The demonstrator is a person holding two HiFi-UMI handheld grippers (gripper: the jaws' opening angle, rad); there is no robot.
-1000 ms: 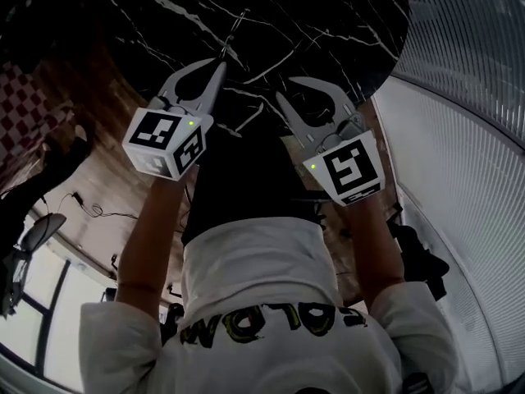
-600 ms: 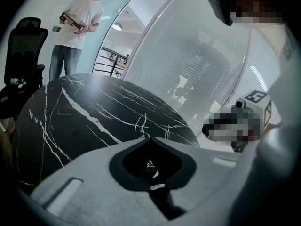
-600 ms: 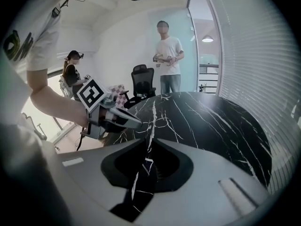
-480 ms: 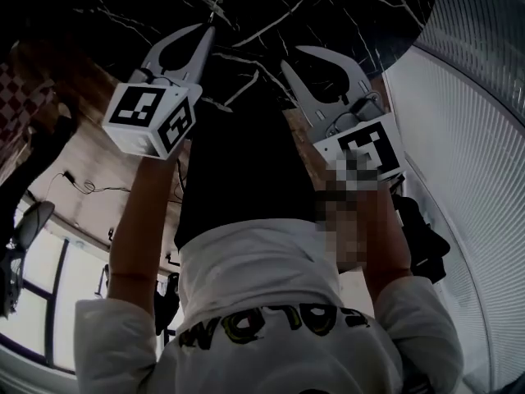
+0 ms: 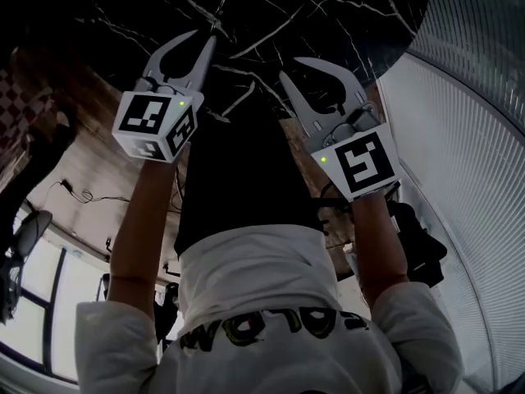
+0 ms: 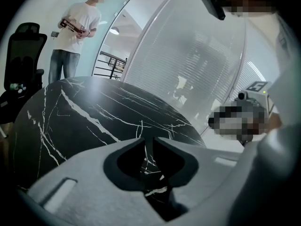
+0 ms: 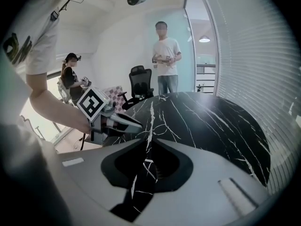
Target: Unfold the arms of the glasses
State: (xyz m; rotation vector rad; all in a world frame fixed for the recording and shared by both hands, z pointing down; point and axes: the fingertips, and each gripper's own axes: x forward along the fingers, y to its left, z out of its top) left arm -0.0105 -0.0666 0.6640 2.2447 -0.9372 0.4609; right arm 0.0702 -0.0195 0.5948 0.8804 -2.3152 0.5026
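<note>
The big black tabletop (image 5: 328, 6) with white lines fills the top of the head view. Both tools are over it, the left tool (image 5: 207, 39) at upper left and the right tool (image 5: 290, 66) near the middle. Each is squeezed almost shut, with nothing I can be sure of inside. I can't find the glasses in any view. Glasses are light, thin and easy to bend, so I'd softly hold one arm near its hinge. Only the gripper views show a person standing (image 7: 165, 55) past the tabletop

At left claw (image 5: 212, 39) tip, thin sliver (image 5: 223, 8) — maybe glasses, too dark; table (image 5: 328, 6) cropped at top.
</note>
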